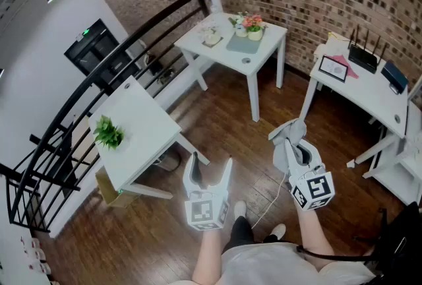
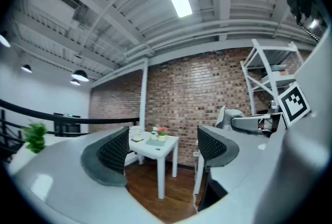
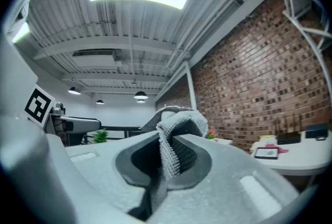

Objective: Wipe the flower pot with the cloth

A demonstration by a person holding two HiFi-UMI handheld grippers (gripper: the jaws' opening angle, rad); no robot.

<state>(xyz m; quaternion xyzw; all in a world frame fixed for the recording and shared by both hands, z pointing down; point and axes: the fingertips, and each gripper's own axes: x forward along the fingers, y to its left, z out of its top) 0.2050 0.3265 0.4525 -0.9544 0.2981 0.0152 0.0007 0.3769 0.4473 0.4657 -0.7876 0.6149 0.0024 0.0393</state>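
A small flower pot [image 1: 254, 31] with pink and orange blooms stands on a white square table [image 1: 267, 53] by the brick wall, far ahead of both grippers. It also shows small between the left jaws, as the pot [image 2: 162, 135], and past the right jaws as the pot [image 3: 210, 135]. My right gripper [image 1: 293, 138] is shut on a grey cloth [image 1: 287, 136], which bunches up above the jaws as the cloth [image 3: 176, 127]. My left gripper [image 1: 210, 175] is held level over the wooden floor, jaws apart with nothing between them.
A white table [image 1: 142, 122] with a green plant [image 1: 107, 132] stands at the left beside a black railing [image 1: 79, 112]. On the right, a white desk [image 1: 369, 95] carries a framed tablet [image 1: 333, 67] and a router [image 1: 364, 56]. A cable [image 1: 267, 208] lies on the floor.
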